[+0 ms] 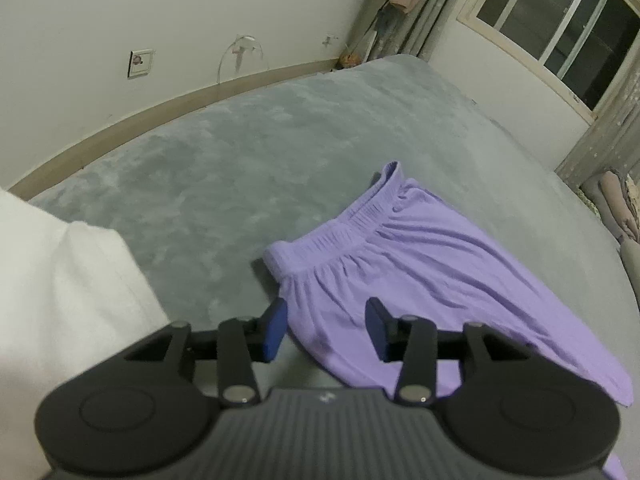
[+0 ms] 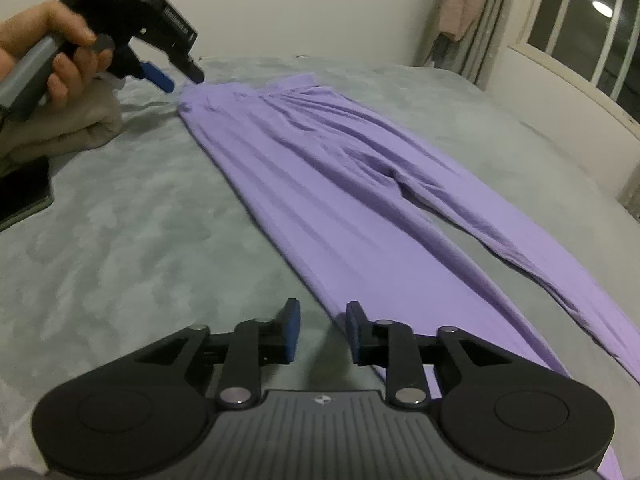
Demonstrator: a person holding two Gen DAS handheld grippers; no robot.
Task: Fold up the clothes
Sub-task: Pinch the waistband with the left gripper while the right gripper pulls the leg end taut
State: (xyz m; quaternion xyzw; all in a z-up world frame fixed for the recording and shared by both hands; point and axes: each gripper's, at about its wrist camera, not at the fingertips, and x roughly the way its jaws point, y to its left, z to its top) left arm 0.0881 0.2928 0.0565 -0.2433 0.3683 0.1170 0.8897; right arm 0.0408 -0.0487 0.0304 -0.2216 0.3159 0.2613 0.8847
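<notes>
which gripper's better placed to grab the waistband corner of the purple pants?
Left. The left gripper, open, hovers by the waistband end of the pants. The right gripper, also open, sits far down by the near leg's edge, so it probably suits the leg end instead.

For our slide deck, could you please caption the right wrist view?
Open right tongs hover at a leg edge of purple trousers spread on a grey bed; left tongs near the waistband.

Lilac trousers (image 2: 340, 184) with a gathered elastic waistband (image 1: 352, 228) lie flat and spread lengthwise on the grey bed (image 2: 120, 220). The two legs part below the crotch and run side by side; the thin fabric is lightly wrinkled.
</notes>
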